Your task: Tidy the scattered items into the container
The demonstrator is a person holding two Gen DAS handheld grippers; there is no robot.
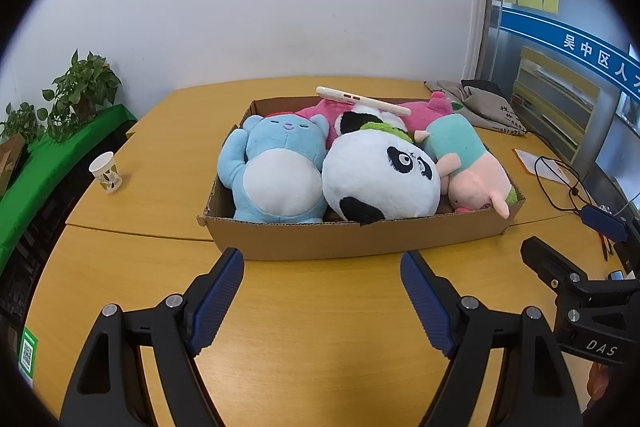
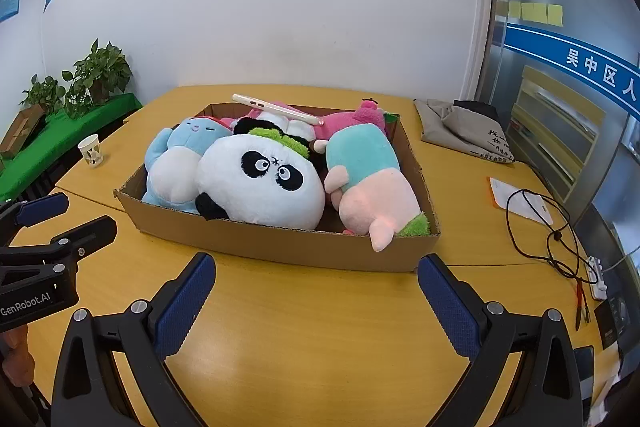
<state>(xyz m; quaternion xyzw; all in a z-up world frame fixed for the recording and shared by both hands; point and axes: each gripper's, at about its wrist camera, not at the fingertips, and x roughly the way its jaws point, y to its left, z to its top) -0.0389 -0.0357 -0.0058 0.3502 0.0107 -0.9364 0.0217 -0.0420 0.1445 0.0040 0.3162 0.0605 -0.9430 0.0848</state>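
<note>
A shallow cardboard box (image 1: 352, 237) (image 2: 280, 241) sits mid-table, filled with plush toys: a blue bear (image 1: 276, 167) (image 2: 176, 167), a panda (image 1: 380, 179) (image 2: 260, 183), a pig in a teal shirt (image 1: 468, 163) (image 2: 368, 175) and a pink toy (image 1: 420, 107) (image 2: 344, 123) at the back. A white phone (image 1: 360, 99) (image 2: 276, 109) lies on top. My left gripper (image 1: 322, 267) is open and empty, just short of the box's near wall. My right gripper (image 2: 316, 271) is open and empty at the same wall. Each gripper shows at the other view's edge.
A paper cup (image 1: 106, 171) (image 2: 91, 151) stands at the table's left. A grey cloth bag (image 1: 484, 103) (image 2: 464, 127) lies at the back right. A card with a black cord (image 2: 528, 207) and a power strip (image 2: 596, 277) lie right. Potted plants (image 1: 80, 87) stand beyond the left edge.
</note>
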